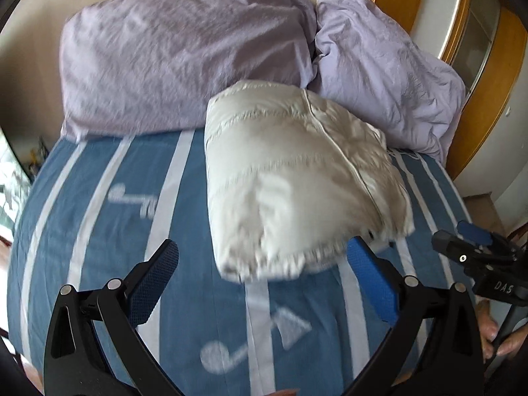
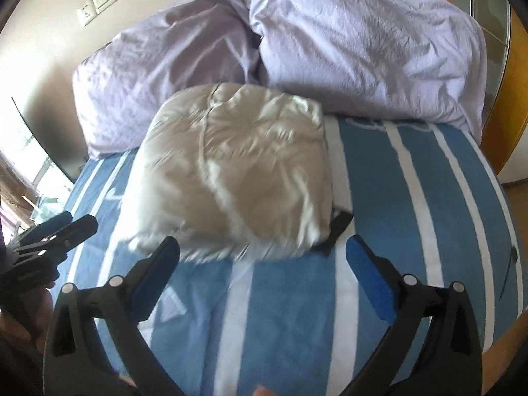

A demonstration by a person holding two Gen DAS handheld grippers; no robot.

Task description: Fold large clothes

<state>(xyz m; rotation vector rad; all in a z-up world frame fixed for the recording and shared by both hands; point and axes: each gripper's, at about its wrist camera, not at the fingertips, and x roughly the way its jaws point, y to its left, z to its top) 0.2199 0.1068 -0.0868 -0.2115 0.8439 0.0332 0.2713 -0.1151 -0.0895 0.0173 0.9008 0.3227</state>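
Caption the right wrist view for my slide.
Open right gripper hovers before a folded white puffer jacket on a blue striped bedspread, lilac pillows behind.

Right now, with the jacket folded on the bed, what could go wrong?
1. The puffy white jacket looks springy; with both hand-held grippers open and off it, the fold may puff open.
2. A black strap sticks out at its corner and could snag.
3. The lilac pillows crowd its far edge.

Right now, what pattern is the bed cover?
Blue with white stripes and white shapes on the bed cover, clearest in the left wrist view.
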